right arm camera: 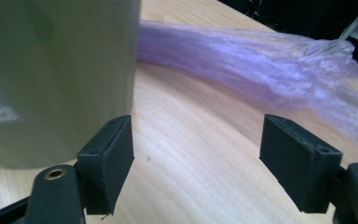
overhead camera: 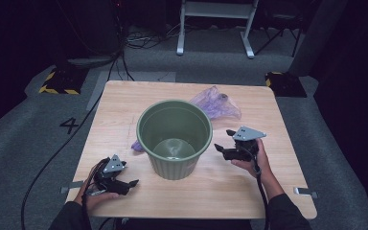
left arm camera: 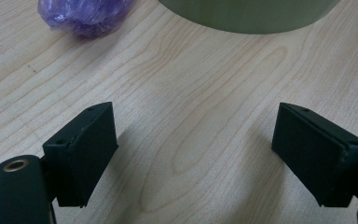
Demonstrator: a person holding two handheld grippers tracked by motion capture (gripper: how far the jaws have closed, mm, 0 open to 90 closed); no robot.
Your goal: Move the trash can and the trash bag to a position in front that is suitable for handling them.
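Purple bag [overhead camera: 215, 103] lies beyond the right gripper [overhead camera: 224, 141], whose jaws gape empty.

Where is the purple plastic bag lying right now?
In the high view the purple plastic bag lies on the wooden table behind the green bin, spreading toward the far right, with a small bunch poking out at the bin's left side.

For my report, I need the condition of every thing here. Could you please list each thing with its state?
green bin: upright on the table, empty, no liner.
purple plastic bag: crumpled, lying on the table behind the bin, not held.
left gripper: open, holding nothing.
right gripper: open, holding nothing, beside the bin.
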